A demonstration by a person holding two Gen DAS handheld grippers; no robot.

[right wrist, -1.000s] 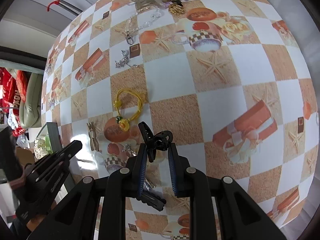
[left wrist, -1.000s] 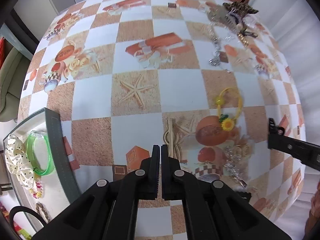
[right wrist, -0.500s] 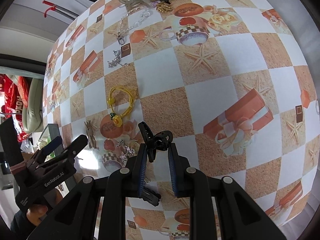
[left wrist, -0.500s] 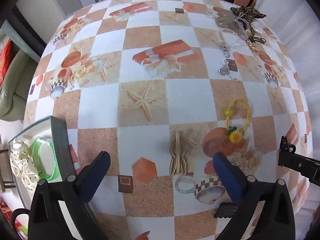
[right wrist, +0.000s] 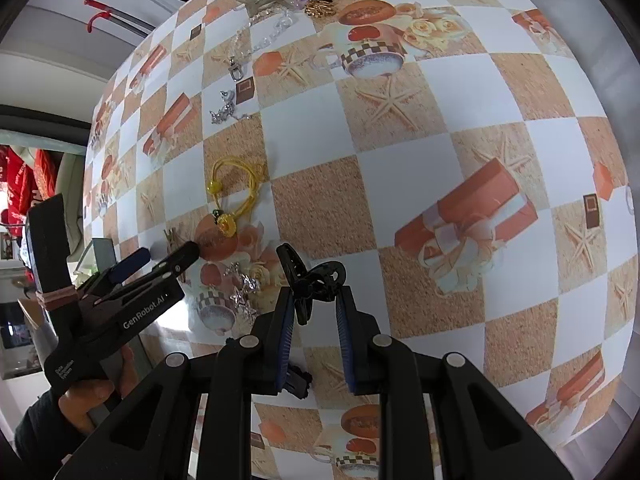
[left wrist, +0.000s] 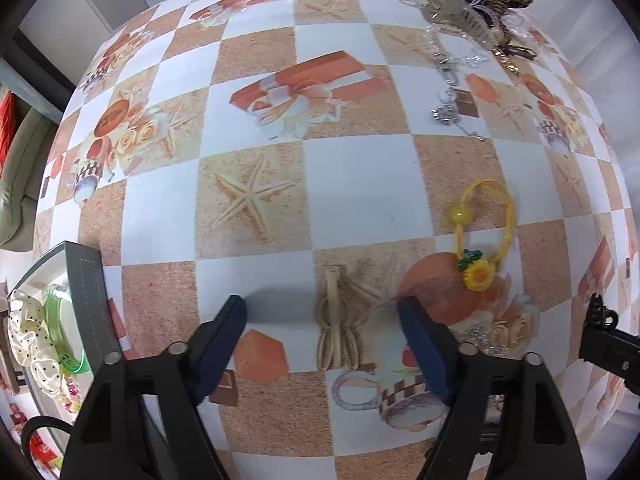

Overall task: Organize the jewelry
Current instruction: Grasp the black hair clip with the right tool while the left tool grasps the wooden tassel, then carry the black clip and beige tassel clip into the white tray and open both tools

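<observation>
My left gripper (left wrist: 322, 312) is open, low over the table, its fingers on either side of a beige hair clip (left wrist: 336, 330). It also shows in the right wrist view (right wrist: 168, 256). My right gripper (right wrist: 314, 300) is shut on a black claw hair clip (right wrist: 310, 278), held above the table; its tip shows in the left wrist view (left wrist: 598, 318). A yellow hair tie with a sunflower (left wrist: 482, 236) lies right of the beige clip. A silver chain (right wrist: 242, 286) lies near it.
A grey tray (left wrist: 90, 300) at the left edge holds a green bangle (left wrist: 60, 332) and a cream dotted scrunchie (left wrist: 28, 336). A heap of clips and chains (left wrist: 468, 20) lies at the far right. Another silver chain (left wrist: 448, 110) lies below it. The table has a checked cloth.
My left gripper has opened from shut and moved forward and down around the beige hair clip. My right gripper still holds the black claw clip, nearly unmoved.
</observation>
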